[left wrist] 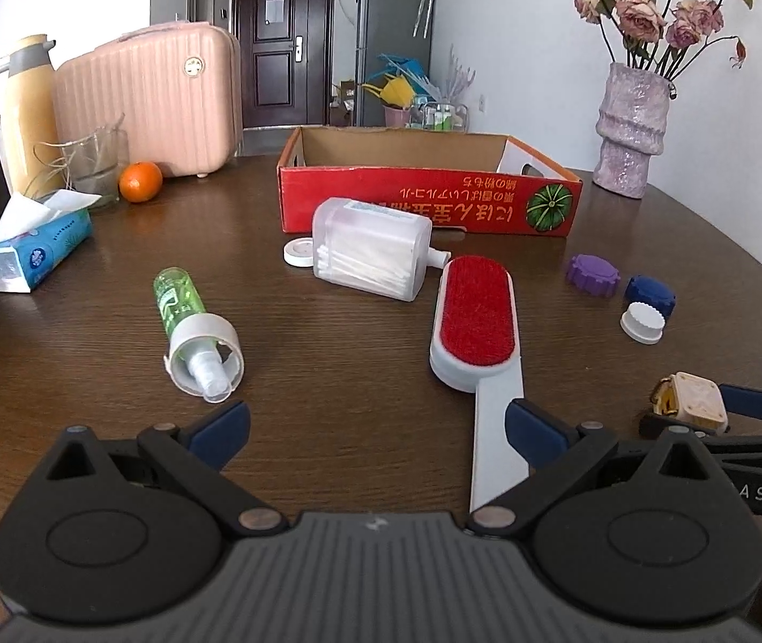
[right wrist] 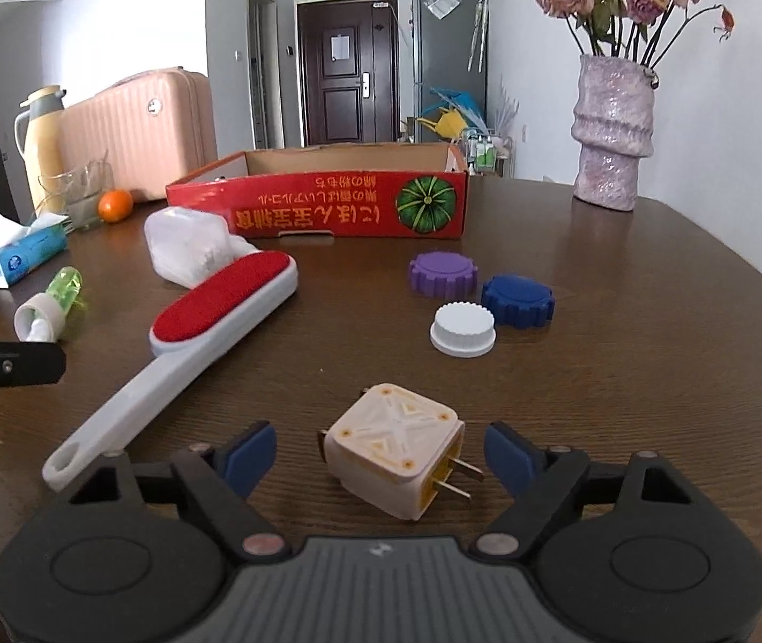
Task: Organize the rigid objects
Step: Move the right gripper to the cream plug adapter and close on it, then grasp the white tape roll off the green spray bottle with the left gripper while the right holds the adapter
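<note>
My right gripper (right wrist: 381,450) stands open around a cream plug adapter (right wrist: 397,445) on the brown table, with a gap between each blue pad and the adapter. My left gripper (left wrist: 375,423) is open and empty. The grey handle of a red lint brush (left wrist: 475,316) runs past its right finger. A green spray bottle (left wrist: 188,316) lies ahead on the left, and a clear cotton swab container (left wrist: 370,246) rests in front of the open red cardboard box (left wrist: 424,203). Purple (right wrist: 442,273), blue (right wrist: 517,300) and white (right wrist: 462,329) caps sit ahead of the adapter.
A tissue pack (left wrist: 32,257), an orange (left wrist: 140,181), a glass (left wrist: 97,161), a thermos (left wrist: 27,112) and a pink case (left wrist: 156,96) line the far left. A purple vase (left wrist: 630,128) of flowers stands far right. A small white lid (left wrist: 299,252) lies beside the swab container.
</note>
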Motion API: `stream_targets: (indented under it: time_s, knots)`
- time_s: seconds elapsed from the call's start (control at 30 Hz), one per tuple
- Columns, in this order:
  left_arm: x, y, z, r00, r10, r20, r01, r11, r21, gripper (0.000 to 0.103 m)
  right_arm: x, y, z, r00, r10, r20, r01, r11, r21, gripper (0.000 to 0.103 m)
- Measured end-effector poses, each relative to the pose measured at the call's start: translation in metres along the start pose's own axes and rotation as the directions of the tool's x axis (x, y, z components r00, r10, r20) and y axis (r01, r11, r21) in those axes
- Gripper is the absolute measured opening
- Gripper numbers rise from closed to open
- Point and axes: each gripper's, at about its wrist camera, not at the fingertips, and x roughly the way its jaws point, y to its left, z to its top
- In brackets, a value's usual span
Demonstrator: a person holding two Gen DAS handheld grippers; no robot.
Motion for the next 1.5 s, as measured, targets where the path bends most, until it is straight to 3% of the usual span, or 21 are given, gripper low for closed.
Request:
stream_targets:
  time_s: [0.2,0.3,0.8,1.3,1.5]
  knots:
    - [0.014,0.000,0.006,1.000,-0.005,-0.018,0.005,1.000,0.000,0.103,0.010,-0.004,0.003,1.000,0.005,-0.019,-0.005,1.000,0.008,0.072]
    - [0.019,-0.001,0.009,1.000,-0.005,-0.026,0.005,1.000,0.001,0.103,0.013,-0.005,0.003,0.999,0.003,-0.032,-0.003,1.000,0.016,0.060]
    - [0.023,0.017,0.022,1.000,0.013,-0.019,-0.014,0.999,-0.036,0.103,0.011,-0.004,0.012,1.000,-0.006,0.005,0.005,1.000,0.029,0.059]
    - [0.022,0.067,0.029,0.988,0.154,0.009,-0.151,0.978,-0.142,0.103,0.033,0.014,0.058,0.995,0.027,0.100,-0.023,0.999,-0.040,0.059]
    - [0.034,0.073,0.034,0.977,0.214,-0.012,-0.213,0.963,-0.165,0.103,0.041,0.012,0.055,0.993,0.035,0.116,-0.033,0.999,-0.021,0.059]
